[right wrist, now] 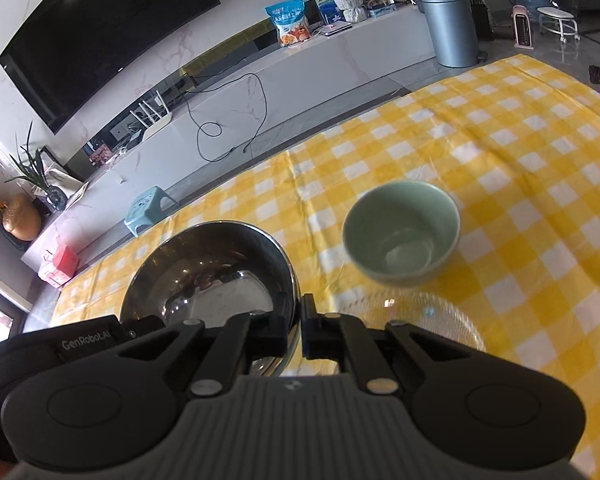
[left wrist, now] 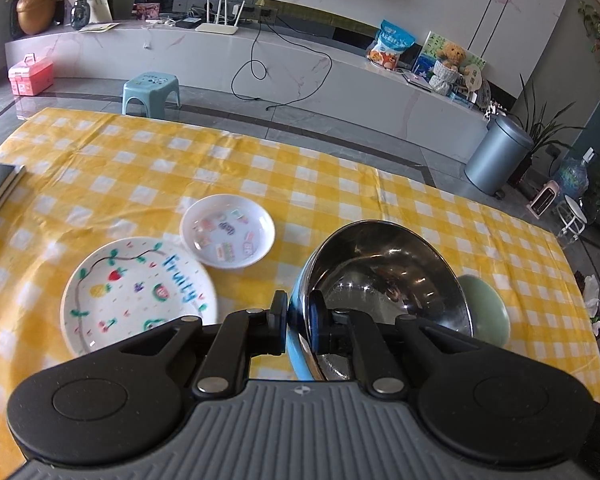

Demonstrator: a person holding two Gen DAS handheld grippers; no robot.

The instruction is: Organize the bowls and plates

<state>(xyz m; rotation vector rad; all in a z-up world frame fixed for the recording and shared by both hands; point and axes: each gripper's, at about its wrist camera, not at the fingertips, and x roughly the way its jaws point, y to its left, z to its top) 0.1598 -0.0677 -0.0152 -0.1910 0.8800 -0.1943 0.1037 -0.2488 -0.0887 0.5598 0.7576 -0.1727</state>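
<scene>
Left gripper (left wrist: 298,322) — pads clamped on the rim of a steel bowl (left wrist: 388,276) with a blue outer wall, bowl tilted and lifted off the yellow-checked tablecloth (left wrist: 300,168). Right gripper (right wrist: 298,330) — jaws closed on the rim of a clear glass bowl (right wrist: 420,320); steel bowl just beside it at 10 o'clock. Green ceramic bowl (right wrist: 402,232) — upright on the cloth at 1 o'clock of the right gripper. Fruit-painted plate (left wrist: 136,296) — left view, 9 o'clock, flat. Small white dish (left wrist: 228,232) — 11 o'clock, rim overlapping the plate's edge.
</scene>
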